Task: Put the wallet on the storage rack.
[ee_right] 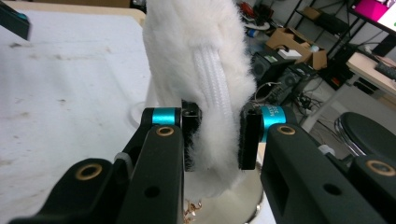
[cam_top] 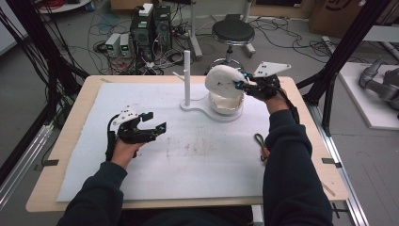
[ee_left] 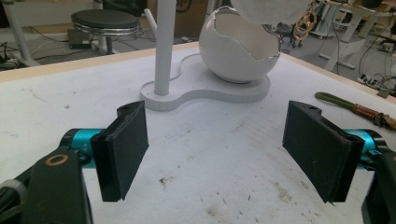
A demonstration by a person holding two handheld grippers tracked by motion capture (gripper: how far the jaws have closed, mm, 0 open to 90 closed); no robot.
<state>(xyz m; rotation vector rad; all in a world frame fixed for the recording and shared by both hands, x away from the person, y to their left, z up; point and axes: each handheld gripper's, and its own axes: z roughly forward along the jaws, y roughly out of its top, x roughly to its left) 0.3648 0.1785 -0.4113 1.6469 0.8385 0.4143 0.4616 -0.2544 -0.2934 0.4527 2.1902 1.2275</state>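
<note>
A white fluffy pouch [cam_top: 221, 80] with a white woven cord hangs over a white cracked-egg bowl [cam_top: 226, 104]. My right gripper [cam_top: 241, 85] is shut on the pouch's right side. In the right gripper view the pads squeeze the fluffy pouch [ee_right: 196, 46] on both sides of the cord, held by the right gripper [ee_right: 217, 140] above the bowl's rim [ee_right: 243, 200]. My left gripper [cam_top: 155, 121] stands open over the white mat, to the left, with nothing between its jaws. The left gripper [ee_left: 215, 149] faces the egg bowl [ee_left: 233, 56] from a distance.
The bowl shares a flat white base [cam_top: 202, 109] with an upright white post [cam_top: 187, 77]. A green and brown cord-like item [cam_top: 259, 141] lies on the mat by the right forearm. A stool [cam_top: 233, 32] and computer cases stand beyond the table's far edge.
</note>
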